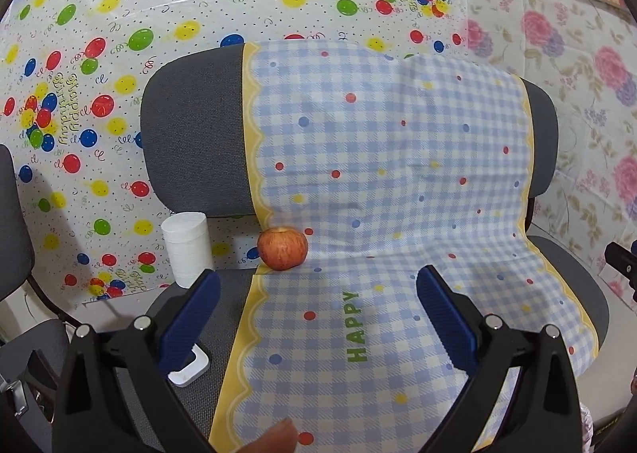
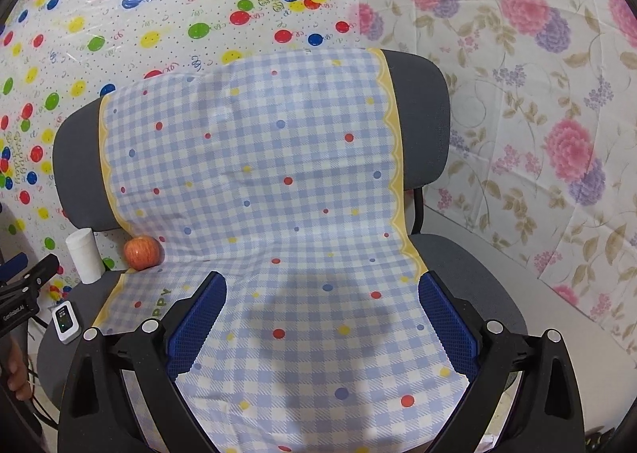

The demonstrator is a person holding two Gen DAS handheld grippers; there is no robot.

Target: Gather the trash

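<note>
A red apple [image 1: 282, 248] sits at the back of a grey chair seat, at the left edge of a blue checked cloth [image 1: 378, 182]. A white paper roll [image 1: 187, 248] stands upright just left of it. Both also show in the right wrist view: the apple [image 2: 143, 251] and the roll [image 2: 84, 255]. My left gripper [image 1: 318, 285] is open and empty, above the seat just in front of the apple. My right gripper [image 2: 322, 289] is open and empty over the cloth in the middle of the seat, to the right of the apple.
The grey office chair [image 1: 191, 126] has the cloth draped over back and seat. A small white device [image 2: 65, 319] lies on the seat's left front. Balloon-print sheet [image 1: 119, 34] and floral sheet [image 2: 537, 94] hang behind. My left gripper shows in the right view [image 2: 24, 285].
</note>
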